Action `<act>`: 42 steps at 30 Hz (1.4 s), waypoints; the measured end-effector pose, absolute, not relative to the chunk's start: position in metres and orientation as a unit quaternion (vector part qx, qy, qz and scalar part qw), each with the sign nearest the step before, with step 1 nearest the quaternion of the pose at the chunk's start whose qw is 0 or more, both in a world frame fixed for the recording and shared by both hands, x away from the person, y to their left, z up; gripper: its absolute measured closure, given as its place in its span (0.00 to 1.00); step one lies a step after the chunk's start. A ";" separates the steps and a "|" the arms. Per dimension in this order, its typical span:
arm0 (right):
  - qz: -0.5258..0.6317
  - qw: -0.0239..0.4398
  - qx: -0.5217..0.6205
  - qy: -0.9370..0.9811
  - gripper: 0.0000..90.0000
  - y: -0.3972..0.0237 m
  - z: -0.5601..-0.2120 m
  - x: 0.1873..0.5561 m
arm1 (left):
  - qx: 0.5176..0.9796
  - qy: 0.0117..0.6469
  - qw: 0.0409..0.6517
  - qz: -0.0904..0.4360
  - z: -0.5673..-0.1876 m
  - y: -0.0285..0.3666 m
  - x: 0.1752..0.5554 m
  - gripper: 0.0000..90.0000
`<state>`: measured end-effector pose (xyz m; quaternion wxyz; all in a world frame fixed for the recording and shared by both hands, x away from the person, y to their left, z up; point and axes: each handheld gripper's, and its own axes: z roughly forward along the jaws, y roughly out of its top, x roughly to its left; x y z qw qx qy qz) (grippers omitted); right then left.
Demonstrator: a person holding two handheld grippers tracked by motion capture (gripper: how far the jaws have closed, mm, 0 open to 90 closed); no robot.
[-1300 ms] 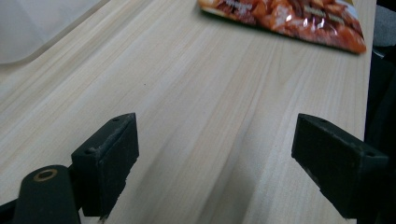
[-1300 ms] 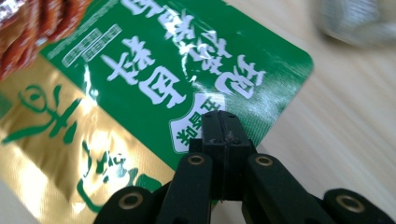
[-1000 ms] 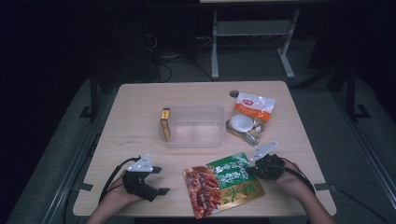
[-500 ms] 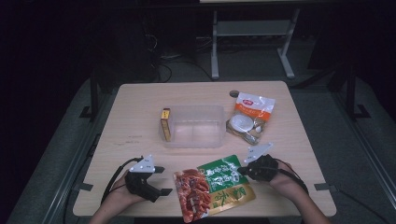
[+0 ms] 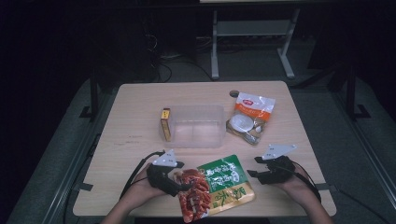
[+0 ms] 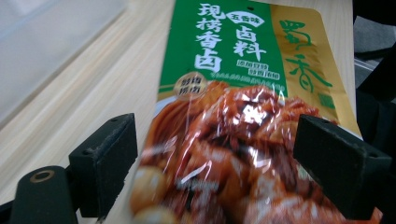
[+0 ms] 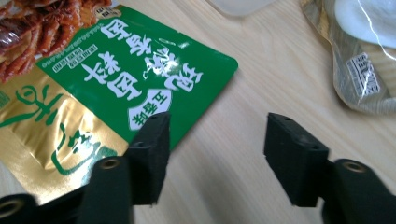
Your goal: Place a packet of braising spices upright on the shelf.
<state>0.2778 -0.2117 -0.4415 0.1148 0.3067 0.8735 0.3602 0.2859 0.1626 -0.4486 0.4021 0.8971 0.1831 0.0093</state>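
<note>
A clear packet of red-brown food (image 5: 194,199) lies partly on a green and gold packet (image 5: 227,183) near the table's front edge. My left gripper (image 5: 183,185) reaches in from the left. In the left gripper view, the left gripper (image 6: 219,128) has its jaws wide apart with the red packet (image 6: 224,154) between them, pads not clearly pressing. My right gripper (image 5: 251,173) sits just right of the green packet. In the right gripper view, the right gripper (image 7: 217,121) is open, its jaws have just been opening, bare wood lies between them, and the green packet (image 7: 140,74) lies by its left jaw.
A clear plastic box (image 5: 194,126) stands mid-table with a small yellow carton (image 5: 165,123) against its left side. A white and orange bag (image 5: 248,116) lies to its right, with a small dark disc (image 5: 234,93) behind it. The table's front edge is close under both hands.
The right gripper dragged the green packet leftward, then opened and drew back to the right. The left gripper moved right until its jaws straddle the red packet.
</note>
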 end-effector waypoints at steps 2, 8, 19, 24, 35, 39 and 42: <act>0.358 0.115 0.313 0.872 0.41 -0.213 -0.444 0.272 | 0.900 0.176 0.397 0.011 -0.450 0.154 0.288 0.15; 0.360 0.125 0.323 0.867 0.37 -0.221 -0.446 0.264 | 0.901 0.175 0.397 0.012 -0.454 0.134 0.298 0.15; 0.369 0.140 0.314 0.864 0.37 -0.229 -0.449 0.275 | 0.913 0.171 0.371 0.005 -0.468 0.130 0.299 0.15; 0.370 0.140 0.313 0.864 0.37 -0.230 -0.449 0.275 | 0.914 0.169 0.369 0.008 -0.469 0.129 0.298 0.14; 0.366 0.141 0.313 0.865 0.37 -0.231 -0.450 0.275 | 0.914 0.168 0.370 0.017 -0.470 0.129 0.297 0.14; 0.365 0.140 0.313 0.866 0.37 -0.230 -0.450 0.276 | 0.913 0.169 0.371 0.021 -0.471 0.130 0.295 0.15; 0.366 0.139 0.312 0.866 0.38 -0.230 -0.450 0.276 | 0.914 0.170 0.368 0.022 -0.470 0.130 0.294 0.16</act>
